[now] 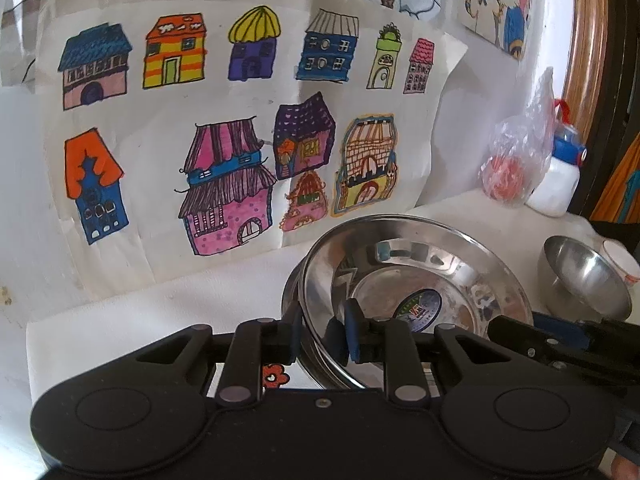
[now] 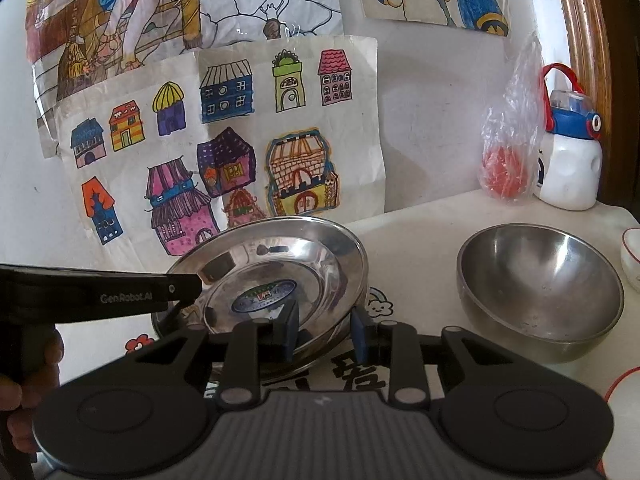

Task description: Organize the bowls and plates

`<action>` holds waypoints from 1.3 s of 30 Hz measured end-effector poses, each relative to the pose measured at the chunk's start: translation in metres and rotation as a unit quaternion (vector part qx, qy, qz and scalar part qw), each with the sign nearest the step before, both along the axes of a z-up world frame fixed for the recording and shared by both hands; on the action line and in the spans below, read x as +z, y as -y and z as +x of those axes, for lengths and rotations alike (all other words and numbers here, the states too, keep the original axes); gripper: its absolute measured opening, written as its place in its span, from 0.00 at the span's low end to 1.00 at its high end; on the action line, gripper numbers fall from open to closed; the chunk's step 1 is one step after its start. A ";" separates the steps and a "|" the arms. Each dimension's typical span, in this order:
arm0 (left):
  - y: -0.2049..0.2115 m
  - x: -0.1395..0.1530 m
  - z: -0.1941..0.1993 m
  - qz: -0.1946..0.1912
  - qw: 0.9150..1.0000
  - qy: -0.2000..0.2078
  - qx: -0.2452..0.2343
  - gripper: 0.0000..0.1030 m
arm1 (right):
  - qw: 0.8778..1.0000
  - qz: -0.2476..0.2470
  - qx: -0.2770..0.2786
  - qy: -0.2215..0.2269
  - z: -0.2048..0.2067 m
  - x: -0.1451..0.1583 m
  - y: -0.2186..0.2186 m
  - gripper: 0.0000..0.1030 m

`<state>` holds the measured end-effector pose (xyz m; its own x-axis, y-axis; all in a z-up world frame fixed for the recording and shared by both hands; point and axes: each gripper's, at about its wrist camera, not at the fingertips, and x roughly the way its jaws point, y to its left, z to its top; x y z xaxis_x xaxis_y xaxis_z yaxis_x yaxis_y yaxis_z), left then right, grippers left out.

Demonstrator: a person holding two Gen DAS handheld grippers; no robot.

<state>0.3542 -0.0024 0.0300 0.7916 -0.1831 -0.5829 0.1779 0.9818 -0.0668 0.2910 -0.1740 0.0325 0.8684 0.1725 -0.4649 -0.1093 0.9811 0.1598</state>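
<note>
A shiny steel plate (image 1: 460,280) (image 2: 280,256) with a blue sticker in its well sits tilted on top of a second steel plate (image 2: 160,322) on the white printed tablecloth. My left gripper (image 1: 324,338) is shut on the top plate's near left rim, one pad inside the well and one outside. In the right wrist view it comes in from the left (image 2: 196,280). My right gripper (image 2: 325,334) is shut on the same plate's near right rim. A steel bowl (image 2: 540,280) (image 1: 588,276) stands empty to the right of the plates.
A white bowl (image 2: 632,256) sits at the far right. A red-rimmed white dish (image 2: 624,400) lies at the near right edge. A plastic bag (image 2: 508,168) and a white bottle (image 2: 568,168) stand at the back right. Children's drawings cover the wall behind.
</note>
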 end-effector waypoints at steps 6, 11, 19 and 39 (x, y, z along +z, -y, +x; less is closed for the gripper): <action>0.005 0.001 0.001 0.016 1.000 -0.004 -0.001 0.25 | 1.000 -0.005 0.002 -0.005 0.001 0.000 0.000 0.32; 0.007 0.002 0.001 0.023 1.000 -0.006 0.000 0.25 | 1.000 -0.010 0.004 -0.007 0.002 -0.001 -0.001 0.32; 0.008 0.002 0.002 0.030 1.000 -0.009 -0.001 0.26 | 1.000 -0.013 0.005 -0.008 0.002 -0.001 -0.001 0.32; 0.010 -0.002 0.001 0.025 0.999 -0.020 -0.013 0.25 | 1.000 -0.025 0.003 -0.006 -0.002 -0.003 -0.001 0.35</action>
